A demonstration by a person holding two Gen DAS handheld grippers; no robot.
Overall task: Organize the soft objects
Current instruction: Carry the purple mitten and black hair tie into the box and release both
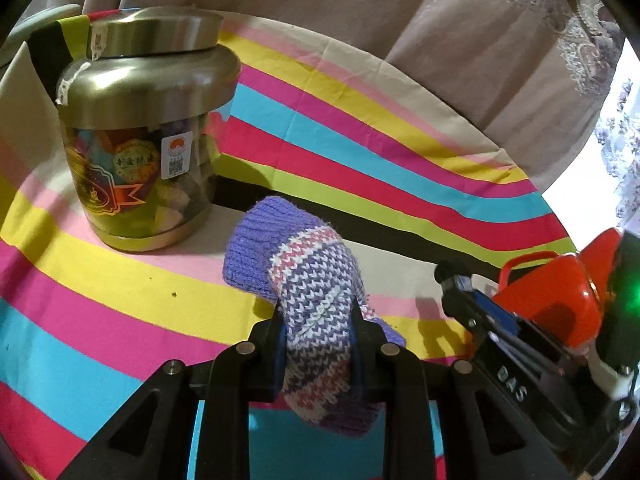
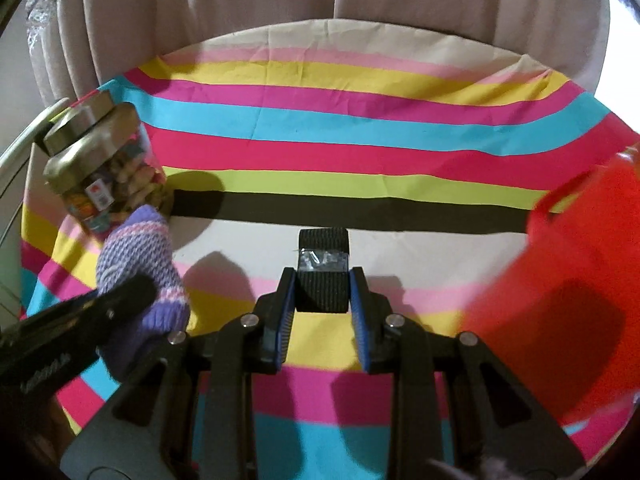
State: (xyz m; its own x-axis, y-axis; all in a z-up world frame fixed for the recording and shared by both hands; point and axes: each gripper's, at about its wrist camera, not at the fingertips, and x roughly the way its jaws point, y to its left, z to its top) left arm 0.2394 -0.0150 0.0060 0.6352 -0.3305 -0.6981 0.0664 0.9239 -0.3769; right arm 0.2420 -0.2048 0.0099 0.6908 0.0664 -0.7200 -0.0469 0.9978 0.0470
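My left gripper (image 1: 318, 312) is shut on a purple, pink and white knitted mitten (image 1: 308, 280) and holds it above the striped cloth; the mitten also shows at the left of the right wrist view (image 2: 140, 264). My right gripper (image 2: 322, 276) is shut on a black ribbed block with a shiny tape patch (image 2: 323, 272), held over the cloth. The right gripper also shows at the right of the left wrist view (image 1: 460, 276), beside a red plastic basket (image 1: 552, 300). The basket is blurred at the right of the right wrist view (image 2: 572, 280).
A clear jar with a metal lid (image 1: 144, 132), full of small items, stands at the back left on the round table's striped cloth (image 1: 360, 152); it also shows in the right wrist view (image 2: 100, 160). Beige curtains (image 2: 320, 0) hang behind the table.
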